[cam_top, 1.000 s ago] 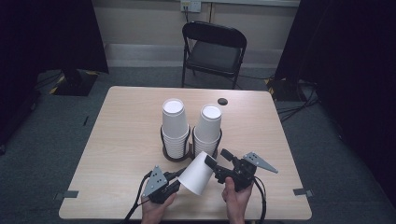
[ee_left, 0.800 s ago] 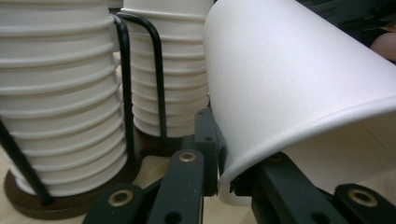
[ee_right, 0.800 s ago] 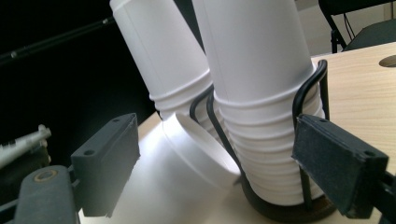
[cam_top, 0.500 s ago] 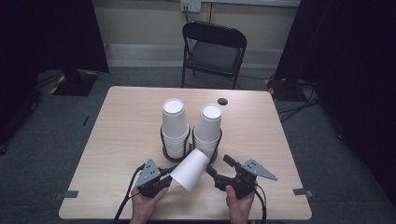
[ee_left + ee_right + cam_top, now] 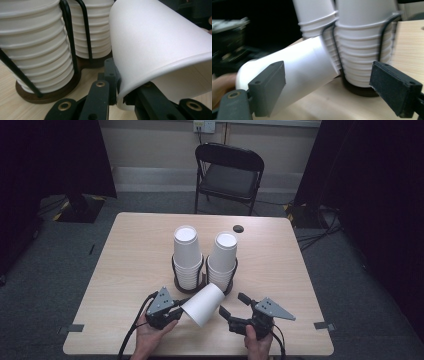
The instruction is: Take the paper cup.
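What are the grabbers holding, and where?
The left gripper pinches the loose paper cup by its rim. The right gripper is open, holding nothing.

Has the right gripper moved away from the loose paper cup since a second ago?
Yes. The right gripper has drawn back toward the table's near right edge, off the cup, its jaws having just opened; the cup holders stayed put.

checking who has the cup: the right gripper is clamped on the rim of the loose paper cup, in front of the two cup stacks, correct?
Not quite: the left gripper is clamped on the paper cup rim, as the left gripper view shows. The right gripper is open beside it. The cup stacks do stand behind.
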Tool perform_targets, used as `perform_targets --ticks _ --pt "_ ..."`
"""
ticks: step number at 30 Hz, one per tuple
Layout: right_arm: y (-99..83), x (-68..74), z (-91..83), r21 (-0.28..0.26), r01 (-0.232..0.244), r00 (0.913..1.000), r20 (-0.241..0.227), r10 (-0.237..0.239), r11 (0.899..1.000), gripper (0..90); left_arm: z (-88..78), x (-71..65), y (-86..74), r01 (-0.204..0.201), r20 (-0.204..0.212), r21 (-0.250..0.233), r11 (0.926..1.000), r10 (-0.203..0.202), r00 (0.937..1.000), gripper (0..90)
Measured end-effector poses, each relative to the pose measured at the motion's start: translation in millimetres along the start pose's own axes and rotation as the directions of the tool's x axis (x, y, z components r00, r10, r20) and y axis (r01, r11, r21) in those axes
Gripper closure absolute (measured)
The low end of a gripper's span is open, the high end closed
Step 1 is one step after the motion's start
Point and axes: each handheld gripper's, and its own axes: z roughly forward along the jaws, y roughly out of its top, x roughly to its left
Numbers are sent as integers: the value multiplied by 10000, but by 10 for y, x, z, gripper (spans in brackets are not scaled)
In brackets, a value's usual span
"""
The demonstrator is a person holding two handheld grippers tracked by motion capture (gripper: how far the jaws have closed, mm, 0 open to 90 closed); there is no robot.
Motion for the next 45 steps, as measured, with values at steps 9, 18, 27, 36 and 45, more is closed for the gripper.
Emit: perform_targets --ticks 9,18,27,36,45 --pt "-50 55 -4 204 977 9952 -128 -974 9950 132 -61 80 126 254 99 808 9964 -263 9996 845" --pt "-113 50 10 306 1655 9851 -535 -1637 9857 132 -112 114 247 -287 261 1627 9863 248 9994 846" --pt "-179 91 133 639 2528 9649 -902 -2467 9654 129 -127 172 355 -413 730 2544 9662 234 9971 847" --pt "-130 164 143 794 3297 9413 -1033 -3212 9407 129 -140 245 450 -273 1142 3179 9477 -97 9934 846" --pt "-131 224 193 919 3919 9143 -1497 -3764 9154 127 -88 263 485 -392 1090 4147 9091 -69 9940 848"
